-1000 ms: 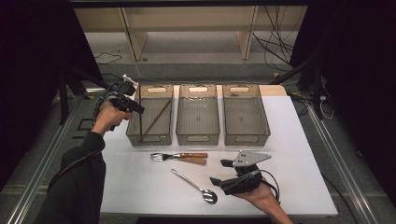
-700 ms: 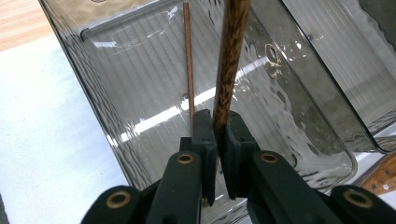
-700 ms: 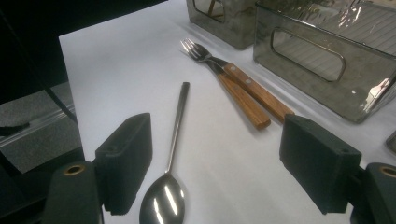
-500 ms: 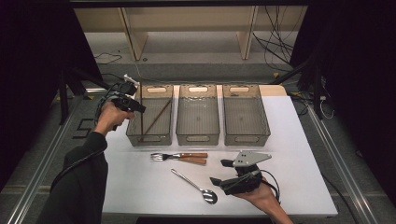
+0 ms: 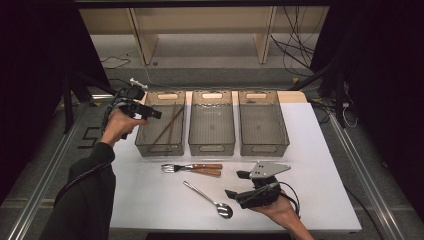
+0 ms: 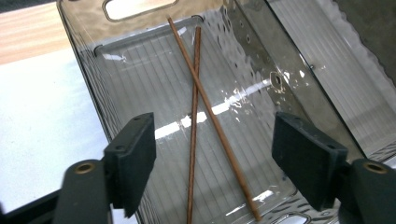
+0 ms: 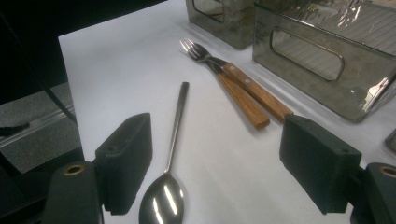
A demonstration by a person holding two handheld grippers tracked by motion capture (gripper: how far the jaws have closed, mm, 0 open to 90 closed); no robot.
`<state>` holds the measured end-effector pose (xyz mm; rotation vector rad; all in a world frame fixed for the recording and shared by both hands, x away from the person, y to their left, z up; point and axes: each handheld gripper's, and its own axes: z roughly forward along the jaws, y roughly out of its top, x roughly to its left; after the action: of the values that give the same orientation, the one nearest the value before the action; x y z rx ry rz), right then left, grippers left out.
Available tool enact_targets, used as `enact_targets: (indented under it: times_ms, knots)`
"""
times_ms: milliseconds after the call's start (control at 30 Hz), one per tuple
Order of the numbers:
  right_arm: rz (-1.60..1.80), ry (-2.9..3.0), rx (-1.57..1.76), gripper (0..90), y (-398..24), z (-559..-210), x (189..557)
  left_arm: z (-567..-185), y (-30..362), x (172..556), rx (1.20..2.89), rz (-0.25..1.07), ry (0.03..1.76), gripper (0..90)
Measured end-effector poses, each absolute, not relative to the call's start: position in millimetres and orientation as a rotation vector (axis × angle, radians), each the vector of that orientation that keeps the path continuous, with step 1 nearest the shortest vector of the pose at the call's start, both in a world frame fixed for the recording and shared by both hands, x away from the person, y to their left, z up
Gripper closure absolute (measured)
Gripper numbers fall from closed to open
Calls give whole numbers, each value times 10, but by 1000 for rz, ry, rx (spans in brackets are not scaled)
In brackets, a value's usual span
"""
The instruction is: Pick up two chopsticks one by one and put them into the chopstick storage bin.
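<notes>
Left gripper view: your left gripper's (image 6: 215, 154) jaws just opened, empty; chopsticks (image 6: 198, 112) now lie crossed in the left bin (image 5: 161, 122), at 12 o'clock of the fork (image 5: 192, 168). Drop done.

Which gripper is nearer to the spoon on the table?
Right. The right gripper sits just beside the spoon, jaws open toward its bowl. The left gripper hangs open over the leftmost bin, far from it.

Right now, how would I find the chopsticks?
Look at the three grey bins along the table's far side. In the leftmost bin lie two thin brown chopsticks, crossed over each other. The forks and spoon lie outside on the white table.
</notes>
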<state>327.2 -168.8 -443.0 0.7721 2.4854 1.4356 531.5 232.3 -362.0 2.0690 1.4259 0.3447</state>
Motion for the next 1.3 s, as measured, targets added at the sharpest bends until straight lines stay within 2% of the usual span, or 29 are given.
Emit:
enact_targets:
  times_ms: [233, 533, 933, 1300]
  knots:
    - [1435, 2485, 775, 263, -1681, -4425, 3267, -3507, 2276, 5194, 2015, 342, 1370, 254]
    - [1402, 2505, 781, 265, -1630, -4409, 3243, -3432, 2140, 4773, 1944, 341, 1249, 223]
    - [1332, 2561, 774, 305, -1430, -4443, 3220, -3650, 2117, 4193, 1847, 321, 1172, 208]
    - [1237, 2637, 789, 393, -1165, -4529, 3235, -3929, 2175, 3878, 1793, 315, 1140, 198]
